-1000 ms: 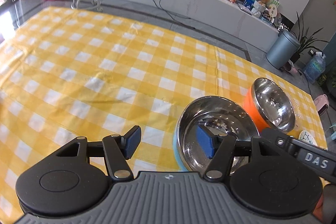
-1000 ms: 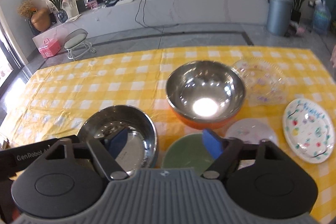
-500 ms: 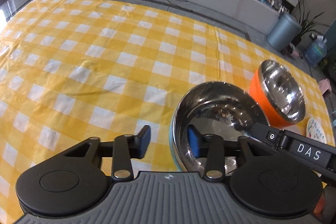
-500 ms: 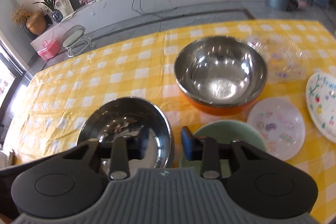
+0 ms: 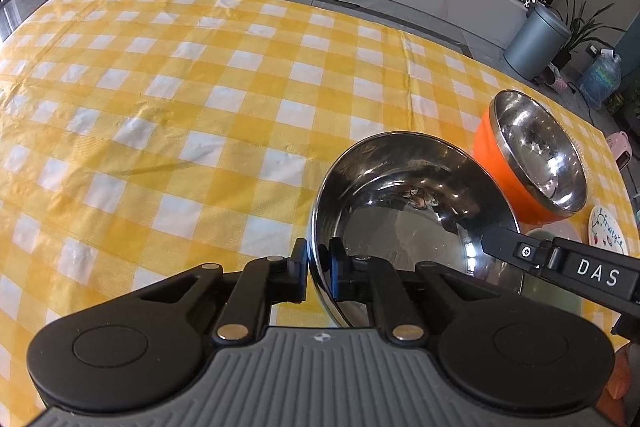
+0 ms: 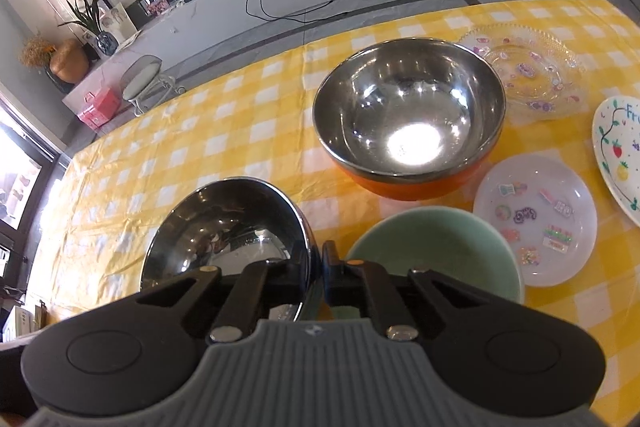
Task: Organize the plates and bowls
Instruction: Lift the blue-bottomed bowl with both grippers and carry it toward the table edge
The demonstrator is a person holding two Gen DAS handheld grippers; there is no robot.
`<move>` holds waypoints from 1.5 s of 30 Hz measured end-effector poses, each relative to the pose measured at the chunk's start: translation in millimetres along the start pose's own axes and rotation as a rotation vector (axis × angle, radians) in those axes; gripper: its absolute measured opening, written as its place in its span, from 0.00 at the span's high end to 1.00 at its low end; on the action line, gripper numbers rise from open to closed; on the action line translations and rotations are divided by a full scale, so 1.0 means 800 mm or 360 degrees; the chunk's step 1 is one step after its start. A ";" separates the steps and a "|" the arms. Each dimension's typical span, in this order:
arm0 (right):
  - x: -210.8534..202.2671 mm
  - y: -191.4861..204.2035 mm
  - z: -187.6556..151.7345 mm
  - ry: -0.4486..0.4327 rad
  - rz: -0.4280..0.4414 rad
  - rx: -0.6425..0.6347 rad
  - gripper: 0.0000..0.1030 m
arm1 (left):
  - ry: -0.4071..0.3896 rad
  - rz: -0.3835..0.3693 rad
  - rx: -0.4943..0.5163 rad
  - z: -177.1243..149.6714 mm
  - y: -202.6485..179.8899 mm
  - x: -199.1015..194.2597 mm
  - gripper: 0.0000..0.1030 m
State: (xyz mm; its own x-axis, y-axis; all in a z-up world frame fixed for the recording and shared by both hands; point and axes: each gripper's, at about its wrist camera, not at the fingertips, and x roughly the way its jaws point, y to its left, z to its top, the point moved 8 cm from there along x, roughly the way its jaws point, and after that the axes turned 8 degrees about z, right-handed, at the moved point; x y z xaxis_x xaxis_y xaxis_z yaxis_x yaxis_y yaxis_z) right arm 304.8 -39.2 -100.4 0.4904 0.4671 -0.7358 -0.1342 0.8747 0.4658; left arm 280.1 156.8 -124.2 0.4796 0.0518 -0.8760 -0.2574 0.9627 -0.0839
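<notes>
Here both tongs pinched one steel bowl [image 5: 412, 211]: left tongs [image 5: 318, 267] closing on its lower-left rim, right tongs [image 6: 316, 267] clamped opposite.

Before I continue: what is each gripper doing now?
Left gripper: closing on the steel bowl rim.
Right gripper: shut on the same bowl's rim.

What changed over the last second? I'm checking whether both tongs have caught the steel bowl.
Both tongs closed from wide open onto the steel bowl: the left tongs pinch its left rim, the right tongs its right rim, each a little lower than before. The bowl, orange bowl, green bowl and plates stayed put.
</notes>
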 end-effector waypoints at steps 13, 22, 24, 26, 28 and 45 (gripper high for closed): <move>-0.029 0.013 -0.007 -0.0028 0.0007 -0.0040 0.95 | -0.0026 -0.0021 -0.0040 -0.005 0.004 -0.039 0.89; -0.101 0.011 -0.055 -0.0010 0.0016 -0.0062 0.95 | -0.0006 -0.0067 -0.0093 -0.051 -0.004 -0.097 0.89; -0.117 0.006 -0.069 0.0008 0.0021 -0.0046 0.95 | -0.0007 -0.0069 -0.0086 -0.065 -0.009 -0.107 0.89; -0.131 -0.001 -0.082 0.0019 0.0026 -0.0029 0.95 | -0.0003 -0.0074 -0.0082 -0.080 -0.015 -0.114 0.89; -0.144 -0.009 -0.096 0.0027 0.0031 -0.0006 0.95 | 0.0009 -0.0087 -0.0091 -0.093 -0.019 -0.118 0.88; -0.164 -0.072 -0.154 0.0058 0.0025 0.0116 0.94 | 0.0065 -0.0096 -0.0105 -0.151 -0.048 -0.095 0.90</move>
State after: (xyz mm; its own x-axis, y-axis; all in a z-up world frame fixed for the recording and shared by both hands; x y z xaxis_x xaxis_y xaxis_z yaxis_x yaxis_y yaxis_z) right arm 142.5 -134.8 -91.4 0.4566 0.4865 -0.7448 -0.0783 0.8559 0.5111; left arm 152.4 83.6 -112.0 0.4617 -0.0178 -0.8868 -0.2845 0.9440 -0.1671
